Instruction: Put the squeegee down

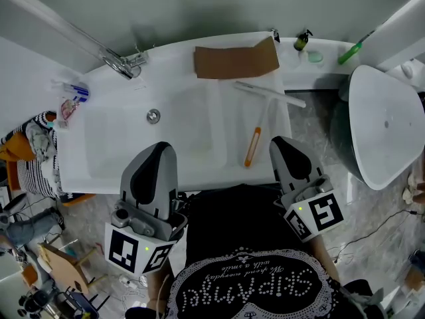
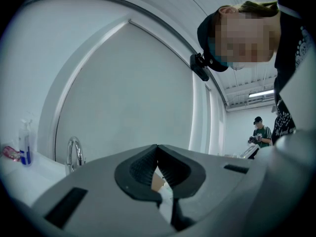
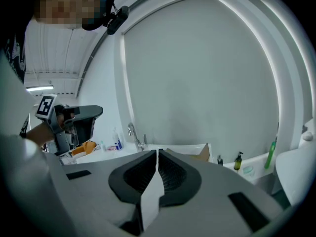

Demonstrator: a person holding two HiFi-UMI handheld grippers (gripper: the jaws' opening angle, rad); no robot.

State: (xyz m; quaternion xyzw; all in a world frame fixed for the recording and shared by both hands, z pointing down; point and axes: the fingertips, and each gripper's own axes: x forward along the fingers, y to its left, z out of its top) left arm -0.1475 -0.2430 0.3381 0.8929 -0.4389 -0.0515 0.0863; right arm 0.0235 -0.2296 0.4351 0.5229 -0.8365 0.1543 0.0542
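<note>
The squeegee [image 1: 253, 143], with an orange handle and a long white blade [image 1: 269, 93], lies flat at the right end of the white bathtub [image 1: 99, 145], free of both grippers. My left gripper [image 1: 159, 146] hovers over the tub's near rim, well left of the handle, jaws shut and empty [image 2: 157, 147]. My right gripper [image 1: 279, 141] sits just right of the orange handle's near end, apart from it, its jaws shut on nothing [image 3: 157, 153]. Neither gripper view shows the squeegee.
A brown cardboard sheet [image 1: 236, 60] lies across the tub's far rim. The faucet [image 1: 125, 64] and drain [image 1: 153, 116] are at the left. A soap bottle [image 1: 302, 40] and a green tool [image 1: 352, 50] stand on the ledge. A white toilet [image 1: 385, 125] is at the right.
</note>
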